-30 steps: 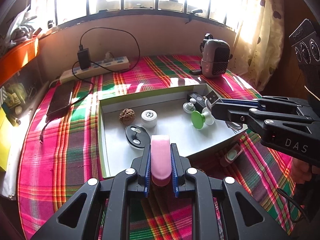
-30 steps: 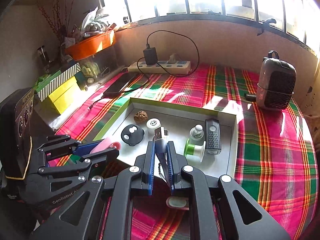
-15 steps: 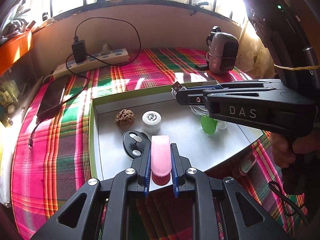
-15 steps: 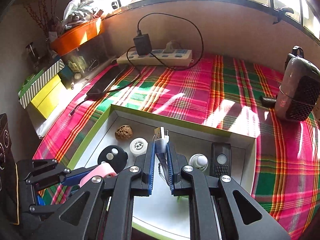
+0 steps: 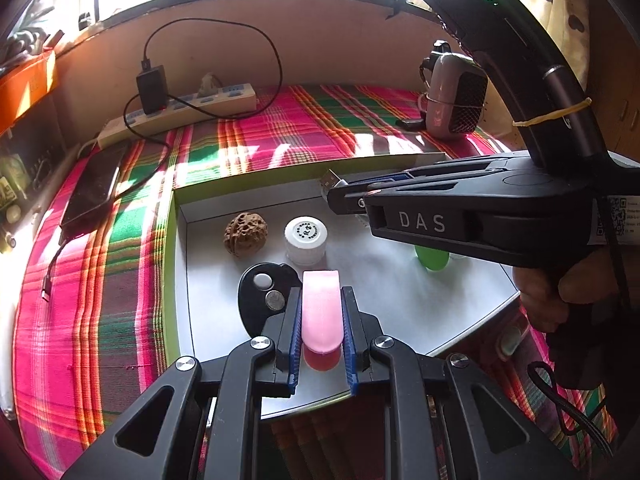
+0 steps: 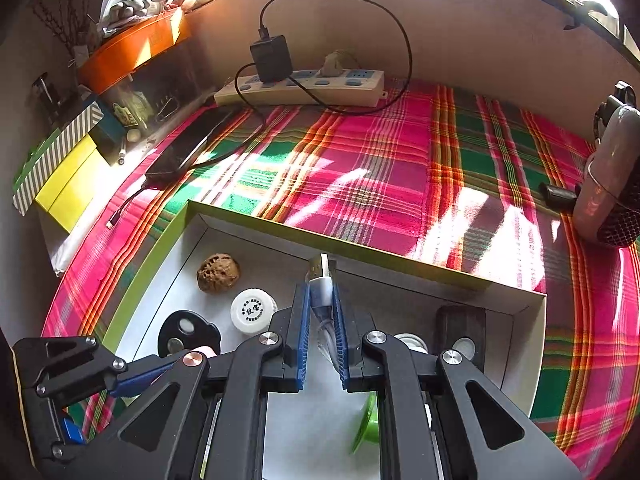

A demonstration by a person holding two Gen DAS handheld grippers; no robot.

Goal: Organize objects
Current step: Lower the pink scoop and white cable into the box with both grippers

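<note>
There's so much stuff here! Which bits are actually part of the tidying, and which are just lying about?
Part of the tidying:
- pink case, held by the left gripper
- USB plug, held by the right gripper
- white box
- walnut, white cap, black key fob lying in it

Just lying about:
- power strip
- phone
- small heater
- orange tray

The left gripper (image 5: 321,312) pointed steeply downward, its blue-padded jaws clamped tight on a pink piece. In the left wrist view the right gripper (image 5: 340,196) reached in from three o'clock toward nine o'clock, lying nearly level across the picture, with a hand (image 5: 560,300) wrapped round its grip at four o'clock. The right gripper's jaws were pinched on a plug. In the right wrist view the left gripper sat at eight o'clock.
</note>
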